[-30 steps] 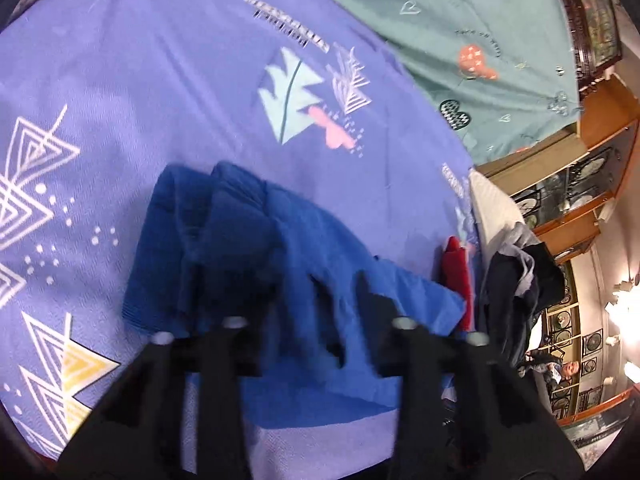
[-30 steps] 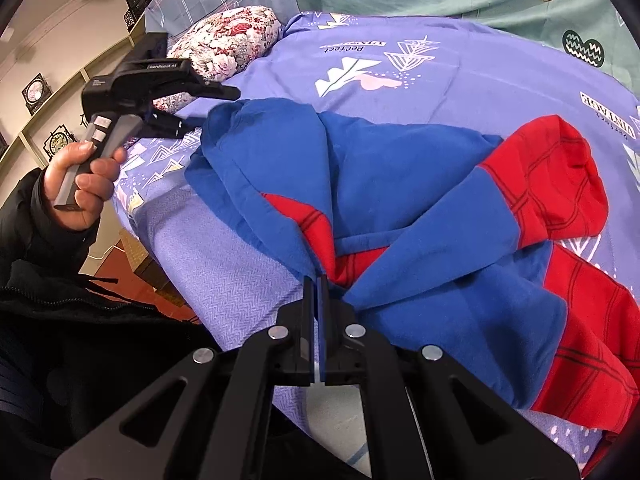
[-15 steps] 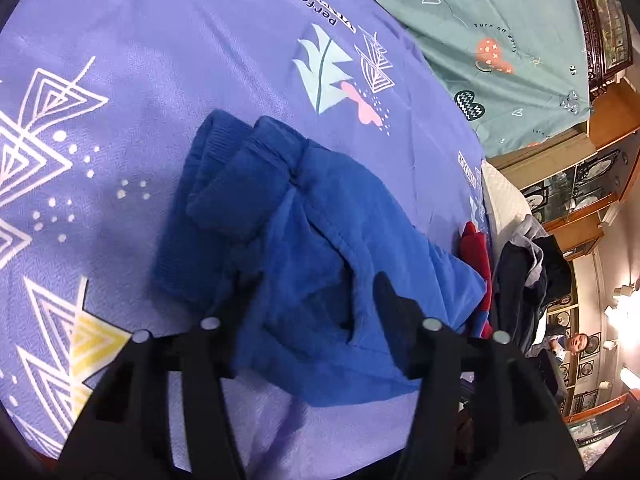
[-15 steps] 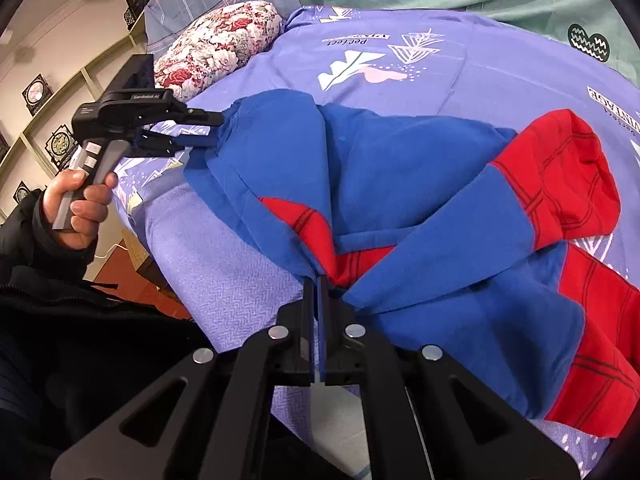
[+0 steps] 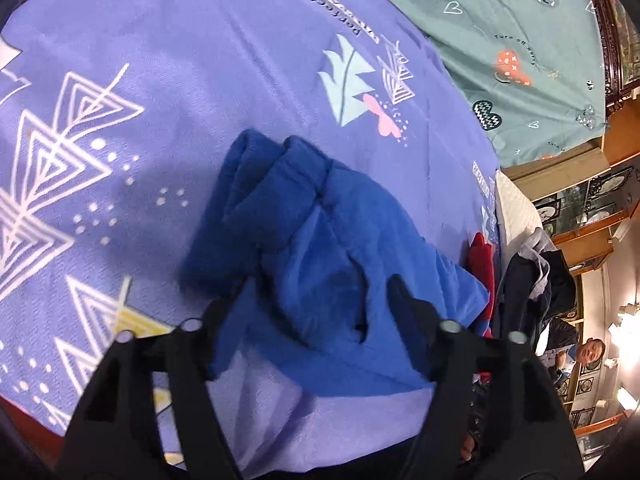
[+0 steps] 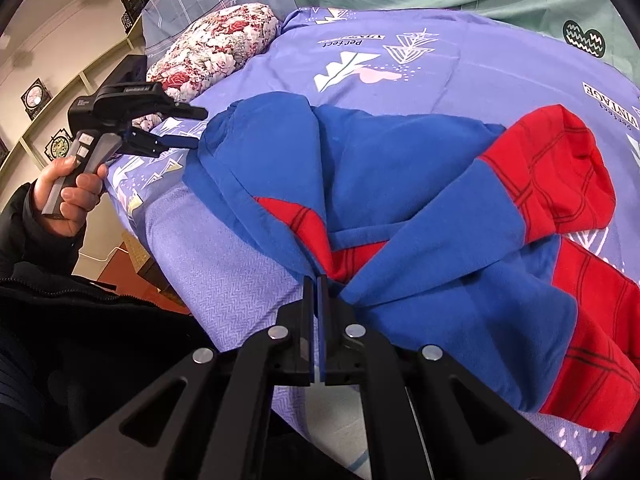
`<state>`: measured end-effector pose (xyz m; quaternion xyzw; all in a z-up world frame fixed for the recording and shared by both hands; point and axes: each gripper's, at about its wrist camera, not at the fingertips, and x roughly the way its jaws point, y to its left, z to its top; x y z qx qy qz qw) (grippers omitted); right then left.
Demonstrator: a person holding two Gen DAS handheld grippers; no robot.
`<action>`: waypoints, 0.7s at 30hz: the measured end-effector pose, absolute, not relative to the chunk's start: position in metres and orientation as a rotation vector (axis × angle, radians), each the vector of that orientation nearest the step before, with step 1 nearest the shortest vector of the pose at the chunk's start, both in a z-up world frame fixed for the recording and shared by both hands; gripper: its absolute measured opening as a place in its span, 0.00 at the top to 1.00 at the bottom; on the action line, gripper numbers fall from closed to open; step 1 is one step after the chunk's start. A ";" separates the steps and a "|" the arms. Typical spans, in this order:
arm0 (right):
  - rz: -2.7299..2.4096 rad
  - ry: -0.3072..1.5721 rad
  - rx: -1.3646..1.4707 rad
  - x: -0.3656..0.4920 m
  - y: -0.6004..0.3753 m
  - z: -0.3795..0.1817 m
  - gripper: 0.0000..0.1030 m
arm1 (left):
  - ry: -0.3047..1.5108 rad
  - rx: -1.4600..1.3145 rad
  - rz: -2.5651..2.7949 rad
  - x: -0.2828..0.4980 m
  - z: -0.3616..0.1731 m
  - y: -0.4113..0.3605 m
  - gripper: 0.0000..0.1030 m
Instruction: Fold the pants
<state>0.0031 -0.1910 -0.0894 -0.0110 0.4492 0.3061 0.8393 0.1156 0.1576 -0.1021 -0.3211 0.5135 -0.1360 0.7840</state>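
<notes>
- Blue-and-red pants [image 6: 420, 208] lie crumpled on a lilac bedsheet [image 6: 480, 64] at the near edge of a bed; soft, fleece-like blue fabric covers the upper part, and red panels crossed by thin dark lines run toward the leg ends.
- The right gripper [image 6: 319, 300] has its jaws pressed nearly together on a fold of the pants where blue meets red, at the bed's edge.
- The left gripper [image 5: 320, 296] hovers with its fingers spread wide over the bunched blue waistband end; no cloth sits between them.
- In the right wrist view, the left gripper [image 6: 188, 128] appears beside the waistband, a small white label on its black body too blurred to read, its handle held by the left hand [image 6: 66, 196].
- Printed on the sheet, upside down from this side, are the words "Perfect" [image 6: 344, 43] and "VINTAGE" [image 6: 604, 102], alongside white line-drawn triangles, dots and a pale leaf motif.
- A teal cover [image 5: 520, 40] with hearts carries small script that appears to read "Turn off worry".
- A rounded, floral-print pillow [image 6: 216, 46] in red and cream rests at the sheet's far corner.
- Dark clothes [image 5: 536, 276] are heaped beyond the bed's end.
</notes>
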 end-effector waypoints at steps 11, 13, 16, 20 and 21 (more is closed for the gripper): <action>0.648 0.958 0.003 0.004 -0.194 -0.092 0.99 | 1.089 -0.760 -0.387 0.131 -0.110 0.126 0.94; 0.650 0.957 0.003 0.005 -0.194 -0.092 0.99 | 1.086 -0.771 -0.366 0.132 -0.114 0.130 0.94; 0.650 0.957 0.009 0.005 -0.194 -0.094 0.99 | 1.089 -0.769 -0.372 0.131 -0.119 0.130 0.95; 0.648 0.956 0.010 0.006 -0.194 -0.093 0.99 | 1.052 -0.764 -0.377 0.126 -0.110 0.133 0.95; 0.648 0.956 0.007 0.005 -0.194 -0.092 0.99 | 1.037 -0.768 -0.378 0.124 -0.106 0.135 0.96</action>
